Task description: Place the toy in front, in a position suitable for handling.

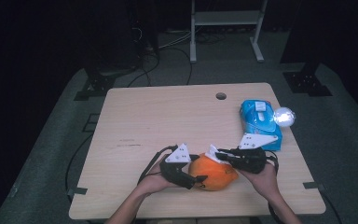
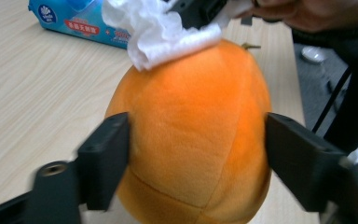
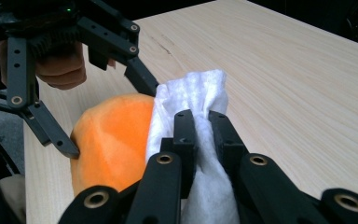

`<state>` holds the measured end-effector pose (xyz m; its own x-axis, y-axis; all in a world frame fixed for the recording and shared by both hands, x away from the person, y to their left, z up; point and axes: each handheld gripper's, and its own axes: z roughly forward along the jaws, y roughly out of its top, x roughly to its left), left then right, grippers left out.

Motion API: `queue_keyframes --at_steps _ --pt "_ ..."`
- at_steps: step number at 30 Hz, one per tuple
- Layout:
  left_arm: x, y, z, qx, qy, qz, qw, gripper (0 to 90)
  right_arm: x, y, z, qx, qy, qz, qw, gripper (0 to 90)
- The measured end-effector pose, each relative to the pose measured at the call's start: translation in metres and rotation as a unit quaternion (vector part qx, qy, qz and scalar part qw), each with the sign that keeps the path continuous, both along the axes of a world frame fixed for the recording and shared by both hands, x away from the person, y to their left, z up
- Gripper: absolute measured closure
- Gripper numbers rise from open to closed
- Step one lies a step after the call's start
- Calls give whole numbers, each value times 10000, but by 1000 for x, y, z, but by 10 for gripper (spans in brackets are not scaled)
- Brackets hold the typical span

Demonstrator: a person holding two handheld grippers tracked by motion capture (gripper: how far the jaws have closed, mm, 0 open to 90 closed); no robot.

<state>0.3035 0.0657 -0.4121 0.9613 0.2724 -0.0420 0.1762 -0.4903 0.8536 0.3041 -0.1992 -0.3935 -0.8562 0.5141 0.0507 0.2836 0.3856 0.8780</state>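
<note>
Left tool [image 1: 196, 179] is bracing the orange plush fruit [image 1: 213, 171] at the desk's [image 1: 158, 116] near edge, jaws flanking its sides. Right tool [image 1: 221, 153], clamped on a white wipe [image 3: 193, 91], is rubbing the fruit's top. Wiping appears underway; the wipe pack [image 1: 260, 122] is lying far right.

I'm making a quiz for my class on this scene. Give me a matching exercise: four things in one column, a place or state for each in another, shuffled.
Things:
1. orange plush
2. white wipe
3. blue pack
4. left tool

Places or states:
A. pinched in the right tool
B. lying near the table's right edge
C. jaws on either side of the plush
D. at the near edge, between both tools

Pairs: 1-D, 2-A, 3-B, 4-C
</note>
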Motion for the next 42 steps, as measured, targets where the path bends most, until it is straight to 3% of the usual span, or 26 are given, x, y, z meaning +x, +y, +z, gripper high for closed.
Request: queue_keyframes --at_steps 3,4,6,8,16,21,30,33,37,40,42 --pt "0 -4 4 -349 73 9 9994 135 -3 8 2 -7 -62 89 9999 817" --pt "0 -6 4 -322 52 -23 9995 133 -5 14 2 24 -78 201 9998 817" --pt "-2 -12 0 -23 -67 -8 10000 154 -10 26 2 -41 -142 327 9994 817" --pt "0 -9 -5 -8 -26 16 10000 191 -11 32 1 -221 -268 343 9988 817" --pt "15 13 -12 -96 297 272 9991 261 -1 12 -6 -72 -5 109 9999 817" --pt "26 27 -17 -270 551 477 9970 280 1 -3 -10 -81 143 -36 9999 816" --pt "32 30 -21 -370 698 630 9949 293 -10 11 0 26 -72 260 9996 815" --pt "32 30 -21 -374 705 592 9951 294 -9 9 -2 -16 -70 216 9997 815" --pt "28 27 -19 -468 710 318 9959 259 1 -1 -11 -71 107 -1 9999 815" --pt "23 21 -17 -393 585 49 9975 207 6 -8 -15 -14 209 -102 9997 815" --pt "20 18 -16 -311 516 26 9982 204 7 -9 -14 -24 206 -174 9996 816"
